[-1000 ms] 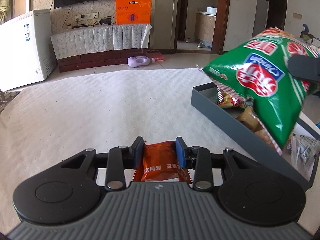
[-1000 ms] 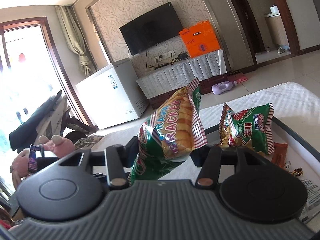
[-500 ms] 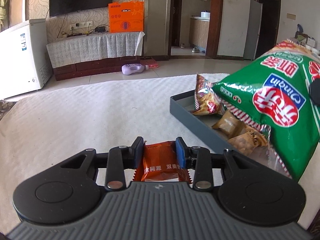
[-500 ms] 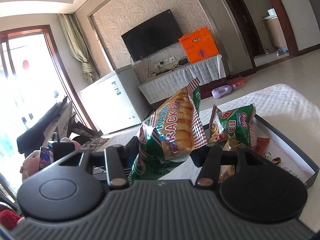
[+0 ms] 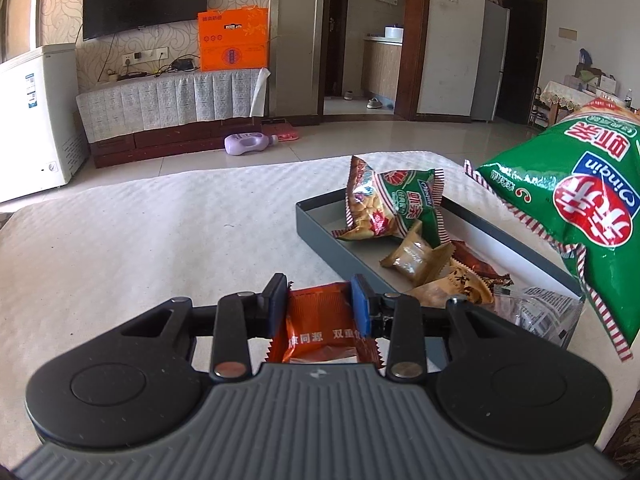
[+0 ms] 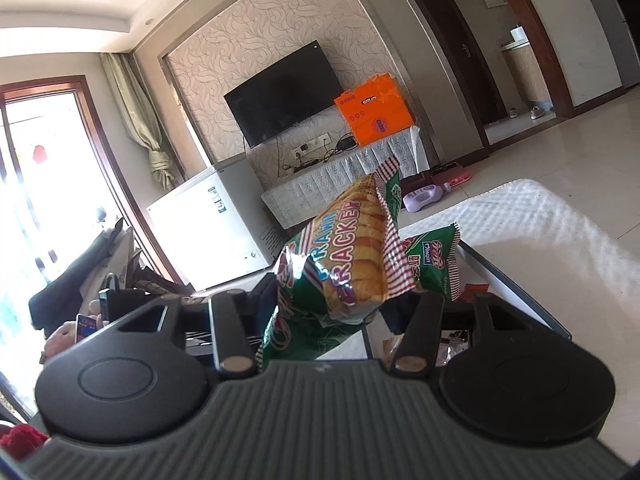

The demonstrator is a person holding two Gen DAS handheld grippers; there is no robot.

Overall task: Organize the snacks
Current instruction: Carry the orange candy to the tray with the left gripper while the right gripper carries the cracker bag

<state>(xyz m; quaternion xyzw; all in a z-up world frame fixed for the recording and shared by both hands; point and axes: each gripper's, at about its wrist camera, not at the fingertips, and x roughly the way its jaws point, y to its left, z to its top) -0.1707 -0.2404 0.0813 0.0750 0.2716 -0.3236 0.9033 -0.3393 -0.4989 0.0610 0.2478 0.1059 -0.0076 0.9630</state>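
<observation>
Snacks are held in both tools. An orange packet (image 5: pixel 320 320) is pinched between the blue pads (image 5: pixel 362 304) of the left gripper (image 5: pixel 319 306), above the white cloth (image 5: pixel 160 240) and just short of the tray's near wall. A green cracker bag (image 6: pixel 340 276) is clamped in the right gripper (image 6: pixel 328 304); it sticks up and forward past the fingers, and from the left wrist view it is seen hanging in the air to the right, over the tray's right side.

Ahead and to the right of the left gripper lies the grey tray (image 5: pixel 316 224). Inside it a second green bag (image 5: pixel 396 204) leans at the far end, with a tan sweet (image 5: pixel 416 256), a brown packet (image 5: pixel 476 264) and a clear wrapper (image 5: pixel 536 312) nearer the tool.

The task is judged to be well under way: several snacks are already in the tray, and the two held items are yet to be set down. No other loose snacks are seen on the cloth, though only part of it is shown.

The tray's near right corner is hidden behind the hanging bag, and its near edge behind the left gripper body. From the right wrist, most of the tray is blocked by the bag and the gripper. The small packets' print cannot be read.
</observation>
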